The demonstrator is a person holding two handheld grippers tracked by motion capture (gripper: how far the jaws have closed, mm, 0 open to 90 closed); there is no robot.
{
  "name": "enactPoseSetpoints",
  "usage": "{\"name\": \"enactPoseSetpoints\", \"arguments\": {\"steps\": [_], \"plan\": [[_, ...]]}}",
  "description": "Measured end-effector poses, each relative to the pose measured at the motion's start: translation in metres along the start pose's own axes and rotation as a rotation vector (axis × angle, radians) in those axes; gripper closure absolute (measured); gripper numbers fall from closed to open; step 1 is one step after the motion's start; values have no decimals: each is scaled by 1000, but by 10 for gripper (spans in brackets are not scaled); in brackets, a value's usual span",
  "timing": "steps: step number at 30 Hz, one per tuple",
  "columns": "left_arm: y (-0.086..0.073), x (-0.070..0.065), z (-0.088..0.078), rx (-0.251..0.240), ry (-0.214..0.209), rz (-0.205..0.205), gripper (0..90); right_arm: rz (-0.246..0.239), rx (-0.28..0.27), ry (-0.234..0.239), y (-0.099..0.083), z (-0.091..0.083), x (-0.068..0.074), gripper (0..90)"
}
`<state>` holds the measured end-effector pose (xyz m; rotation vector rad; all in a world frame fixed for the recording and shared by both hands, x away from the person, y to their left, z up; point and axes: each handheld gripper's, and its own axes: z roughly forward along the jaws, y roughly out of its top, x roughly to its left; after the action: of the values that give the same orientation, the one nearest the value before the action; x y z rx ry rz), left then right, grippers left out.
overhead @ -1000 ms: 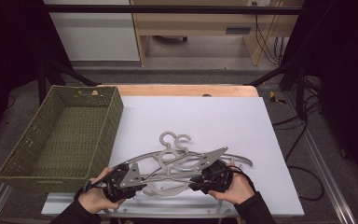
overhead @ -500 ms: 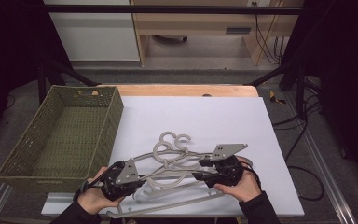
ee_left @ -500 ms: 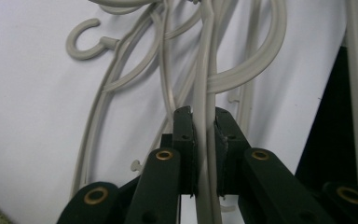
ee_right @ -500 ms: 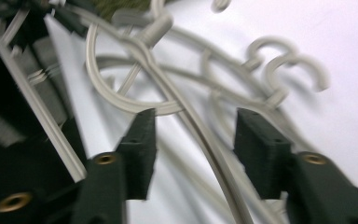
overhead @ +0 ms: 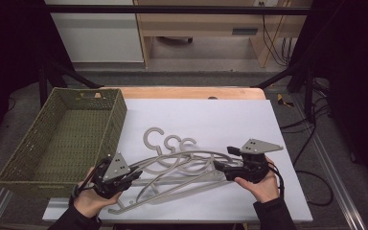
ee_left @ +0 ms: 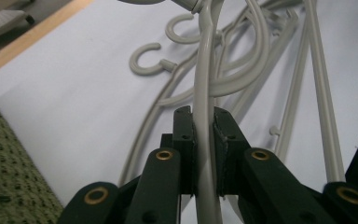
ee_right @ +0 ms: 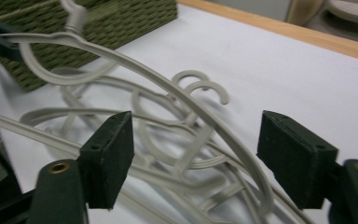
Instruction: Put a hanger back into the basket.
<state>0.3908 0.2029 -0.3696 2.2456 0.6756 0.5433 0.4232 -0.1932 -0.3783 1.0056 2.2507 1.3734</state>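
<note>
The left tongs [ee_left: 204,154] are clenched on the arm of one pale grey plastic hanger [ee_left: 204,88], lifted off the white-covered bench [overhead: 230,120] above the tangled pile of matching hangers [overhead: 182,160]. The right tongs [ee_right: 193,158] have just been opening; their pads [ee_right: 109,156] stand apart, released, the hanger's curved arm passing between them untouched. A green woven basket [overhead: 62,139] sits beside the left tongs.

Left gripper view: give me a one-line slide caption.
Left hand-held gripper shut on one grey hanger, more hangers lying on the white table.
</note>
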Motion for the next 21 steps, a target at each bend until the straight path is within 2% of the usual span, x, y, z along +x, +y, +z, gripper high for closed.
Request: {"name": "enactPoseSetpoints", "arguments": {"steps": [2, 10, 12, 21], "plan": [[0, 2, -4, -26, 16, -18, 809, 28, -19, -33, -2, -3, -7, 241], [-2, 15, -22, -110, 70, -77, 809, 95, -71, -107, -7, -16, -22, 182], [-2, 19, -28, -130, 87, -78, 809, 102, -82, -115, -8, -19, -24, 172], [-9, 42, -54, -198, 151, -149, 809, 118, -88, -161, -13, -23, -33, 123]]}}
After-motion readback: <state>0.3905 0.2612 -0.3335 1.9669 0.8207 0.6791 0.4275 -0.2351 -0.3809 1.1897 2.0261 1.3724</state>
